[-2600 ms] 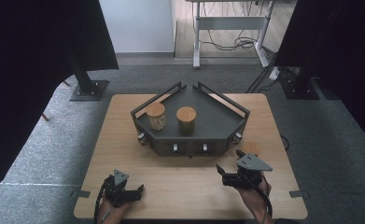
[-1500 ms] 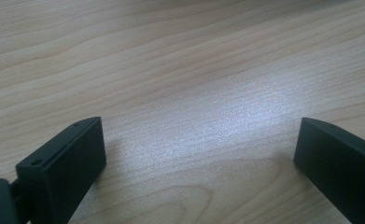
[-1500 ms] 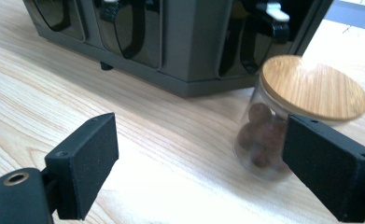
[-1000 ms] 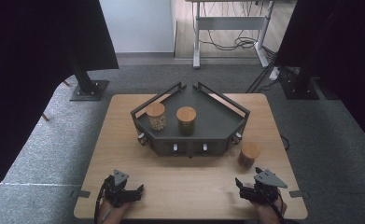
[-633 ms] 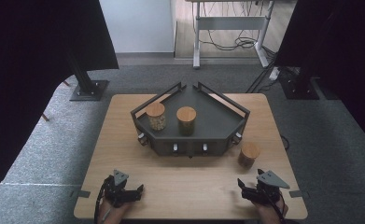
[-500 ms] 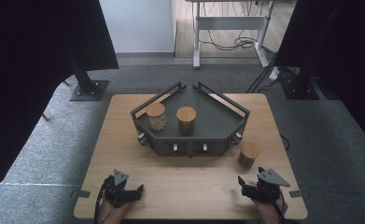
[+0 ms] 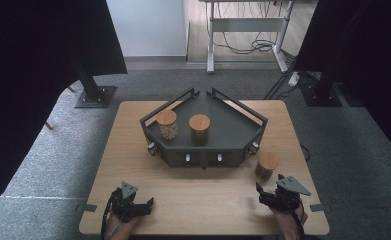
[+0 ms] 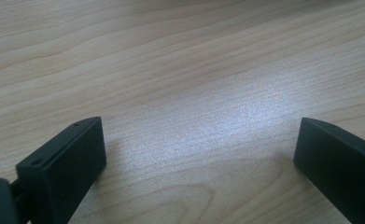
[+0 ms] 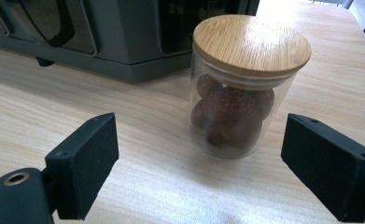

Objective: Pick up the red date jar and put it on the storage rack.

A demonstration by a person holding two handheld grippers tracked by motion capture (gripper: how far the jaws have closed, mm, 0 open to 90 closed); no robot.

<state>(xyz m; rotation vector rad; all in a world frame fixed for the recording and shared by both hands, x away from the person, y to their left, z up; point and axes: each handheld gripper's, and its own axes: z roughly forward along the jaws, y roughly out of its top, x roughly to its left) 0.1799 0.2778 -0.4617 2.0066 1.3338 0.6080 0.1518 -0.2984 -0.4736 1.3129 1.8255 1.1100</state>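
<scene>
Wooden table point(image 7: 133, 150) seen from above, with a dark grey angled rack point(image 7: 233, 131) standing at its middle. Two glass jars with bamboo lids stand in the rack: a left jar point(image 7: 167, 124) with pale contents and a middle jar point(image 7: 199, 129) beside it. A third jar point(image 7: 266, 166) stands upright on the bare table just off the rack's right front corner, clear of the rack.

Right gripper point(image 7: 264, 196): held low over the table near its front right edge, pointing toward the third jar. In the right gripper view the jar point(image 9: 240, 88) stands ahead of the jaws, slightly right of centre in the gap between them; its glass body shows dark reddish-brown round pieces under a round bamboo lid. The jaws stand well apart, wider than the jar, and neither pad touches the glass; nothing is held. The jar lies beyond the jaw tips rather than between the pads. The rack's front wall point(image 9: 124, 42) runs behind and to the left of the jar.

Left gripper point(image 7: 142, 206): held low near the table's front left edge, well apart from the jars and the rack. In the left gripper view its jaws stand wide apart over plain wood grain point(image 8: 194, 93), with nothing between them
</scene>
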